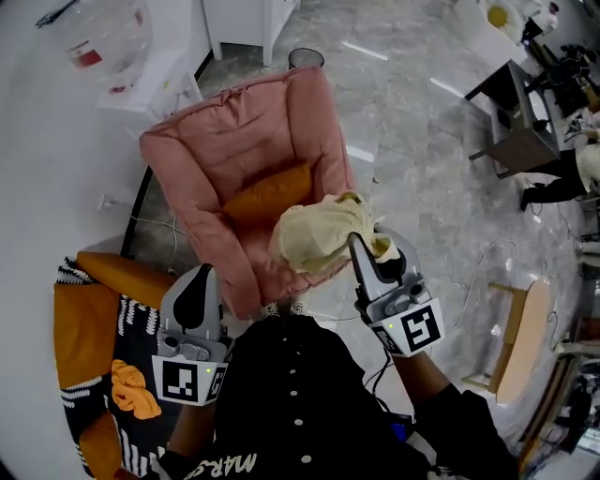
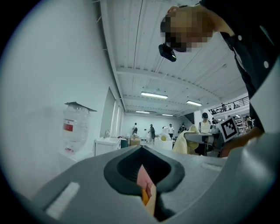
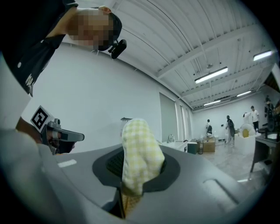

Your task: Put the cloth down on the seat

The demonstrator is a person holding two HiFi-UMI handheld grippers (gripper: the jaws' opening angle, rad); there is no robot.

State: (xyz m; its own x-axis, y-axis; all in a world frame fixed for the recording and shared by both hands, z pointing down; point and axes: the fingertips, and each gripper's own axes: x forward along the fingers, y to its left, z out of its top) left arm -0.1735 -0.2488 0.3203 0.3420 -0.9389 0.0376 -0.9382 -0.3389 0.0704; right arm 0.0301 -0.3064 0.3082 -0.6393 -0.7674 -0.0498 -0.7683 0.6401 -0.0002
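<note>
A pale yellow checked cloth (image 1: pixel 319 234) hangs bunched over the front right edge of the pink armchair (image 1: pixel 234 141). My right gripper (image 1: pixel 361 246) is shut on it. In the right gripper view the cloth (image 3: pixel 140 153) sticks up out of the right gripper (image 3: pixel 131 192) and hides the jaw tips. An orange cushion (image 1: pixel 267 192) lies on the seat just behind the cloth. My left gripper (image 1: pixel 197 281) sits at the chair's front left corner, apart from the cloth. In the left gripper view the left gripper (image 2: pixel 146 192) has its jaws together, showing only a thin slit with nothing held.
A second seat with an orange-and-black patterned throw (image 1: pixel 89 328) stands at lower left, and an orange rag (image 1: pixel 136 389) lies on it. A white cabinet (image 1: pixel 253 23) and a round bin (image 1: pixel 305 58) stand behind the armchair. A wooden stool (image 1: pixel 525 328) and a dark table (image 1: pixel 516 122) are on the right.
</note>
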